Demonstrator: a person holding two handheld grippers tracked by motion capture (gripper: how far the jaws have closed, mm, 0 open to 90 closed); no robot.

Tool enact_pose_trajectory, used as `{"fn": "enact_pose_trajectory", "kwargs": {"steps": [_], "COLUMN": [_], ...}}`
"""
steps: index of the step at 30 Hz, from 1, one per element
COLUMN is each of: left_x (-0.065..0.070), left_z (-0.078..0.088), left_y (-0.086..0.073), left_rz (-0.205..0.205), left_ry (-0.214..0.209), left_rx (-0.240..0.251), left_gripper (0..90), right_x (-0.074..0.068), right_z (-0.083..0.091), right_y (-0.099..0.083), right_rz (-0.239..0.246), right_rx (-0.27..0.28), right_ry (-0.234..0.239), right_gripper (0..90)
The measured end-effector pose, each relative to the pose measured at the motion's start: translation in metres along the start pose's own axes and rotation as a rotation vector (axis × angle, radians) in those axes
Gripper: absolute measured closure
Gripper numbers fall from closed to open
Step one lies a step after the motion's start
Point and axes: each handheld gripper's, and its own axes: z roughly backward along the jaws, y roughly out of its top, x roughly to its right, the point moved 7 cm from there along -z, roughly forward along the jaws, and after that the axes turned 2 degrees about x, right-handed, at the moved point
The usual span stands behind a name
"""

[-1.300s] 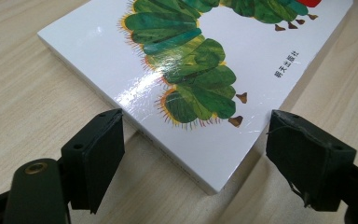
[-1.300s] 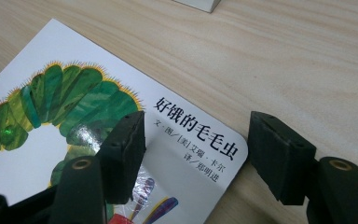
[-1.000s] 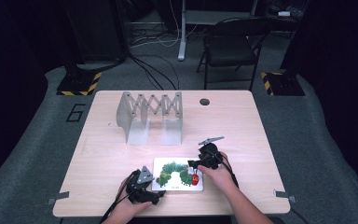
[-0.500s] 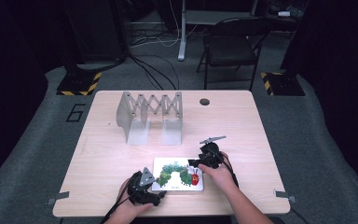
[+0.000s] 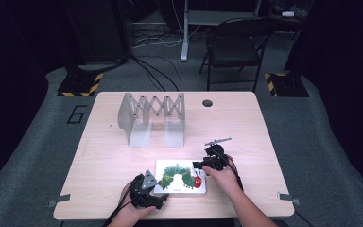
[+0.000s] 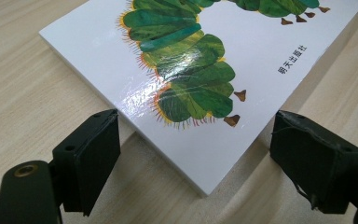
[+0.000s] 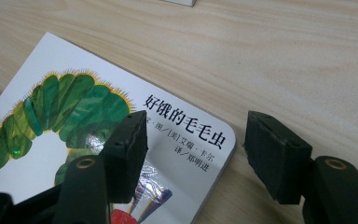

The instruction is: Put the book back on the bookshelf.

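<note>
Flat on the table (image 5: 108,156) lies the picture book (image 5: 180,177), cover up with its green caterpillar, close to the near edge, at about 6 o'clock from the table's middle. Not yet lifted, not yet gripped, as far as the views allow judging.

At the book's 9 o'clock corner sits the left gripper (image 6: 200,154), released: jaws spread wide, one on each side of that corner, neither one pressing on the cover or the page block. At the 3 o'clock side, the right gripper (image 7: 193,154), also released: one jaw hanging over the cover near the printed title, the other beyond the edge over bare wood, so the rounded corner falls between them.

Judged stage: approach done on both sides, closing still left, then raising and carrying.

Farther out, at 12 o'clock from the book, stands a grey expanding book rack (image 5: 152,116), empty, probably the destination. Beyond it, at about 1 o'clock, a small dark round cap (image 5: 207,103) in the tabletop.
</note>
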Motion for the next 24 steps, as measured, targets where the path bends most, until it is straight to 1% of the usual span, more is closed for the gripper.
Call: {"fn": "enact_pose_trajectory", "kwargs": {"steps": [2, 3, 4, 5, 6, 7, 8, 9, 10, 12, 13, 14, 17, 19, 20, 21, 22, 24], "left_x": [-0.0001, 0.0005, 0.001, 0.0013, 0.0014, 0.0019, 0.0022, 0.0026, 0.0031, 0.0033, 0.0036, 0.0035, 0.0036, 0.0037, 0.0037, 0.0044, 0.0052, 0.0052], "left_z": [0.0005, 0.0005, 0.0, 0.0006, -0.0002, 0.0008, 0.0012, 0.001, 0.0008, 0.0002, 0.0011, 0.0004, 0.0002, 0.0003, -0.0001, 0.0003, -0.0002, -0.0002], "left_y": [-0.0001, -0.0002, 0.0, -0.0003, -0.0001, -0.0005, -0.0007, -0.0005, -0.0004, -0.0004, -0.0008, -0.0006, -0.0005, -0.0006, -0.0005, -0.001, -0.0009, -0.0009], "left_rz": [-0.003, 0.002, 0.004, 0.003, 0.007, 0.007, 0.009, 0.013, 0.015, 0.014, 0.013, 0.015, 0.016, 0.015, 0.012, 0.013, 0.02, 0.018], "left_ry": [0.003, 0.002, 0.001, -0.003, 0.008, 0.0, 0.005, 0.008, 0.004, 0.013, 0.005, 0.018, 0.018, 0.019, 0.019, 0.013, 0.005, 0.006], "left_rx": [-0.006, -0.006, 0.002, -0.005, 0.004, -0.006, -0.011, -0.007, -0.002, 0.007, -0.004, 0.005, 0.008, 0.005, 0.008, 0.0, 0.002, 0.003], "left_gripper": [16.1, 16.0, 16.1, 16.0, 16.0, 16.0, 16.0, 16.0, 16.0, 16.1, 16.1, 16.1, 16.1, 15.9, 15.5, 14.9, 14.0, 13.5], "right_x": [-0.0009, -0.0035, -0.0029, -0.003, -0.0033, -0.0032, -0.0035, -0.0042, -0.0037, -0.0031, -0.0031, -0.0024, -0.0028, -0.0026, -0.0031, -0.003, -0.0029, -0.0029], "right_z": [-0.0005, 0.0001, -0.0009, -0.0012, -0.0013, -0.0012, -0.0008, -0.0004, -0.0006, -0.0001, 0.0003, 0.0002, 0.0015, 0.0017, 0.0022, 0.0024, 0.0028, 0.0029], "right_y": [-0.0009, -0.0019, -0.0011, -0.0011, -0.001, -0.0008, -0.0012, -0.0012, -0.0008, -0.0004, -0.0001, 0.0006, 0.0014, 0.0022, 0.0021, 0.0024, 0.0027, 0.0031], "right_rz": [0.002, -0.019, 0.002, 0.009, 0.005, 0.0, -0.013, -0.039, -0.044, -0.055, -0.062, -0.056, -0.061, -0.053, -0.06, -0.059, -0.057, -0.058], "right_rx": [-0.008, -0.02, -0.012, -0.011, -0.01, -0.01, -0.013, -0.014, -0.008, -0.009, -0.008, -0.002, 0.001, 0.009, 0.005, 0.007, 0.009, 0.015], "right_ry": [0.005, 0.009, 0.01, 0.006, 0.006, 0.007, 0.012, 0.018, 0.023, 0.028, 0.032, 0.036, 0.036, 0.037, 0.036, 0.035, 0.035, 0.034], "right_gripper": [39.8, 39.8, 39.4, 39.2, 39.0, 38.9, 38.7, 38.6, 38.6, 38.6, 38.6, 38.6, 38.8, 39.1, 39.2, 39.3, 39.4, 39.4]}}
